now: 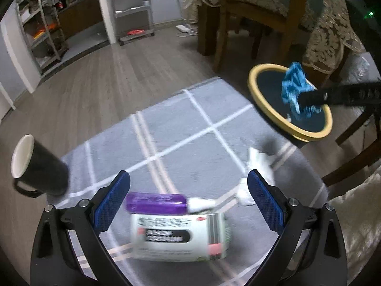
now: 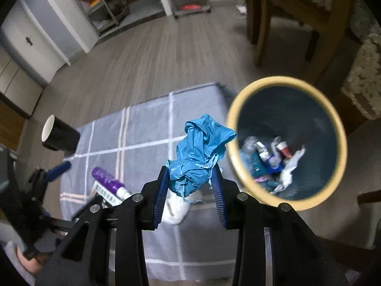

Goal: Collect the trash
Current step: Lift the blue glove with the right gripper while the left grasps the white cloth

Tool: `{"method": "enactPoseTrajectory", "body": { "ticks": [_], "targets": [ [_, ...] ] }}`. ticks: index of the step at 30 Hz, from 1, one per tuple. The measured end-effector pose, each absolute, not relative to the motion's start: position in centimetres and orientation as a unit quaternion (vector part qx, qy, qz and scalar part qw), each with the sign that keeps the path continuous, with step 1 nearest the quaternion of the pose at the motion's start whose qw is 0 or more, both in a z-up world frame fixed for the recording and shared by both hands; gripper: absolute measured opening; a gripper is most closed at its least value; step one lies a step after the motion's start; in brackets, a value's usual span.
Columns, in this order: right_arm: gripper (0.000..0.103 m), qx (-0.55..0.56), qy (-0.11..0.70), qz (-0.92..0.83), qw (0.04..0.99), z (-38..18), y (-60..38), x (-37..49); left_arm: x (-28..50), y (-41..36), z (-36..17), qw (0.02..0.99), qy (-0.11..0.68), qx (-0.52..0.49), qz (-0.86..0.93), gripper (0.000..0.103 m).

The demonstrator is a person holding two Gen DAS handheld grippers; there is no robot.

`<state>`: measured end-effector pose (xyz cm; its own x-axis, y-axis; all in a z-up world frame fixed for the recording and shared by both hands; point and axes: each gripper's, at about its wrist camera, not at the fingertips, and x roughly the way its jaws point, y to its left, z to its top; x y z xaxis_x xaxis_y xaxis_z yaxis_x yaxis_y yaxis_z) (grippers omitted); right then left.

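A home: wooden chair (image 1: pixel 250 12), lace tablecloth (image 1: pixel 333 35), checked rug (image 1: pixel 178 138), storage shelves (image 1: pixel 40 28).

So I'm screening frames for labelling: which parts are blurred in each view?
Left wrist: wipes pack and purple tube smeared; rug sharper. Right wrist: bin rim and contents soft; blue wad crisp.

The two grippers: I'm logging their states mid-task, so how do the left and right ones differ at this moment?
The left gripper is wide open and empty, low over the purple tube and wipes pack on the grey mat. The right gripper is shut on a crumpled blue wrapper, held up beside the yellow-rimmed bin. Both have black frames with blue pads.
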<state>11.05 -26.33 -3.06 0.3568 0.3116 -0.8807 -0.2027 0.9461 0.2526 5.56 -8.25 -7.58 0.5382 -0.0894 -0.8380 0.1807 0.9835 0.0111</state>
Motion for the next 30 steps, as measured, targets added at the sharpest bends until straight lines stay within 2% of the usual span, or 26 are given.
{"method": "enactPoseTrajectory", "body": {
  "ticks": [4, 10, 16, 25, 28, 29, 30],
  "targets": [
    [0.038, 0.106, 0.545, 0.166, 0.815, -3.4, -27.2, 11.4, 5.6, -11.8, -8.9, 0.868, 0.476, 0.08, -0.115, 0.097],
    [0.038, 0.098, 0.526, 0.168, 0.828, -2.5, -27.4, 12.0, 5.6, -15.9, -10.9, 0.868, 0.462, 0.096, -0.152, 0.097],
    [0.038, 0.111, 0.524, 0.166, 0.828, -2.3, -28.3, 12.7, 6.0, -17.5, -14.5, 0.852, 0.494, 0.09, -0.149, 0.097],
    [0.038, 0.12, 0.525, 0.176, 0.824, -2.5, -28.3, 13.0, 6.8, -18.2, -16.0, 0.848, 0.496, 0.107, -0.152, 0.096],
    [0.038, 0.122, 0.527, 0.174, 0.823, -2.4, -28.3, 13.0, 7.1, -18.6, -16.6, 0.844, 0.501, 0.119, -0.154, 0.094],
    [0.038, 0.123, 0.528, 0.174, 0.822, -2.4, -28.3, 13.0, 7.2, -18.7, -16.9, 0.842, 0.503, 0.121, -0.153, 0.092],
    [0.038, 0.123, 0.529, 0.174, 0.822, -2.4, -28.4, 13.0, 7.2, -18.8, -17.1, 0.84, 0.506, 0.122, -0.154, 0.086]
  ]
}}
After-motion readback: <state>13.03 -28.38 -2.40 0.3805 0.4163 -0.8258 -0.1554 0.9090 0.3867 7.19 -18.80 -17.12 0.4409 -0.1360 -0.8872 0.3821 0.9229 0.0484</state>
